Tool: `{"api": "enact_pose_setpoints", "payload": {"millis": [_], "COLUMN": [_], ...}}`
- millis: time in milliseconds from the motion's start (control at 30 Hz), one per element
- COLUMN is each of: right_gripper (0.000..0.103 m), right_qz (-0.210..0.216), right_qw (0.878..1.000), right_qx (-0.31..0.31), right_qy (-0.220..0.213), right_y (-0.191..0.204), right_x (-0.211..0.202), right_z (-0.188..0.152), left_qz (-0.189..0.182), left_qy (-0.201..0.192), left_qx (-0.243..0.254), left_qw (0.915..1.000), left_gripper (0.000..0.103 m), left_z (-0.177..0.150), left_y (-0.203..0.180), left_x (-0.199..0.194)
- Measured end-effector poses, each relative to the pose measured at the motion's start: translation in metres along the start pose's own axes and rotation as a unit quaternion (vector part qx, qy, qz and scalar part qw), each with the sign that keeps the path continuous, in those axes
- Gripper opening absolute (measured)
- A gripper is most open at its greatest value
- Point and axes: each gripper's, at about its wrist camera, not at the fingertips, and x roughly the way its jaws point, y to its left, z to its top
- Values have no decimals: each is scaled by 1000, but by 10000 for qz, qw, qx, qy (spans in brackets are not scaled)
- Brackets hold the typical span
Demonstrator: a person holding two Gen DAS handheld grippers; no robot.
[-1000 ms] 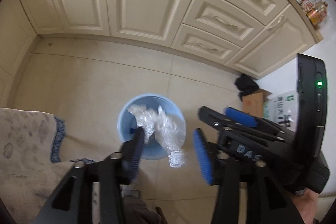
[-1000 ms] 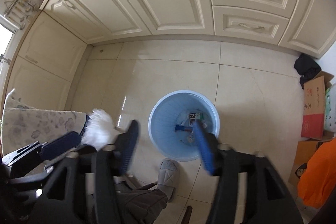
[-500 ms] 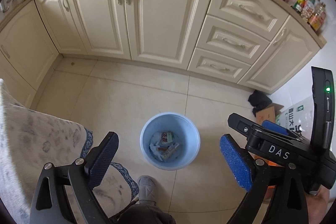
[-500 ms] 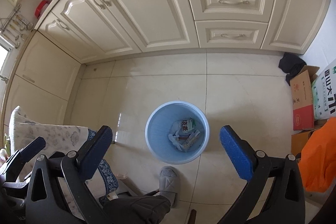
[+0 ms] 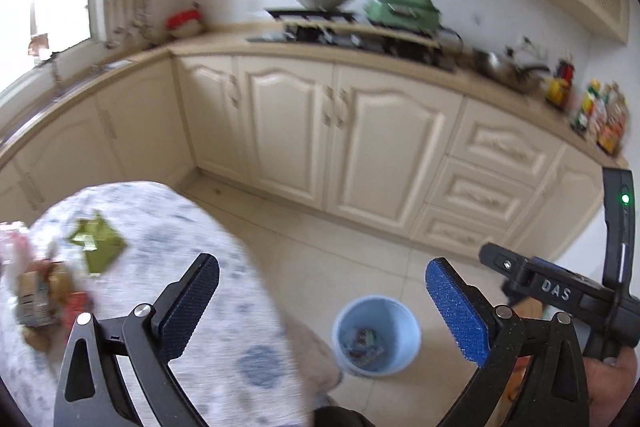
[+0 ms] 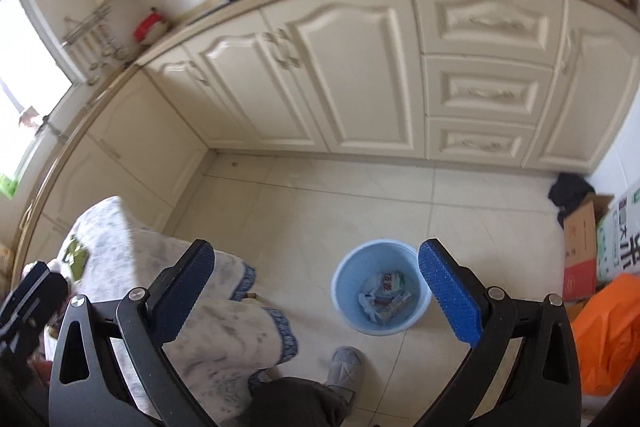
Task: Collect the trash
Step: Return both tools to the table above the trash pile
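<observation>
Trash [image 6: 382, 297] lies in a heap at the bottom of the light blue bin [image 6: 348, 311], which stands on the pale tiled floor [image 6: 360, 207] in front of the cream cabinets [image 6: 340, 67]. More litter [image 5: 44, 291], among it a green wrapper [image 5: 98, 241], sits on the cloth-covered table [image 5: 224, 307] at about nine o'clock in the left wrist view. The left gripper [image 5: 322, 307] is still spreading its jaws, now almost fully wide, with nothing between the blue pads [image 5: 456, 311]. The right gripper [image 6: 316, 291] also stands wide apart and empty, the bin at about five o'clock just inside its right pad. A grey slipper [image 6: 344, 367] shows near six o'clock, an orange bag [image 6: 608, 331] at four.
</observation>
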Motion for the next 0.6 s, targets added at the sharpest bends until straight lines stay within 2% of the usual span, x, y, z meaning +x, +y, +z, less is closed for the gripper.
{"api": "enact_pose_setpoints", "payload": {"millis": [133, 300, 600], "right_gripper": [103, 103, 103], "right_qz": [279, 742, 1372], "right_qw": [9985, 9905, 9647], "right_qx": [-427, -1059, -2123], "right_qy": [-203, -474, -740], "right_y": [56, 135, 256], "right_x": [-24, -57, -97], "right_z": [-3, -17, -59], "left_qz": [468, 999, 1758], "left_qy": [-513, -933, -1262], "left_qx": [-332, -695, -1201], "left_qw": [9970, 9882, 9689], "left_gripper": [102, 102, 102], "left_z": [-14, -35, -81], "left_y": [43, 87, 142], "left_x": [-68, -138, -235]}}
